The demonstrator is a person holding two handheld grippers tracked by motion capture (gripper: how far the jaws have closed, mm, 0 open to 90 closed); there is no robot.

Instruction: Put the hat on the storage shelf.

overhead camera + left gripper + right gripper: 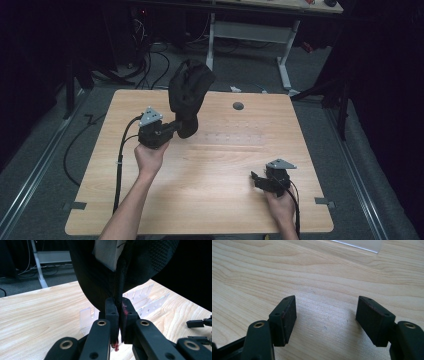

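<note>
- Black cap [189, 92]: held above the wooden table's [210, 200] far-left area, long axis roughly vertical, crown uppermost; no legible writing.
- Left gripper [176, 127]: jaws clamped on cap's lower edge.
- Right gripper [256, 179]: jaws apart, empty, near table's right front.
- Clear slotted rack [147, 300]: behind cap.

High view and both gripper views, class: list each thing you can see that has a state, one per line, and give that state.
Left gripper: shut on the black cap's edge, holding it up.
Black cap: lifted off the table, hanging crumpled from the left gripper.
Right gripper: open, empty, low over the table.
Clear plastic rack: standing on the table behind the cap.
</note>
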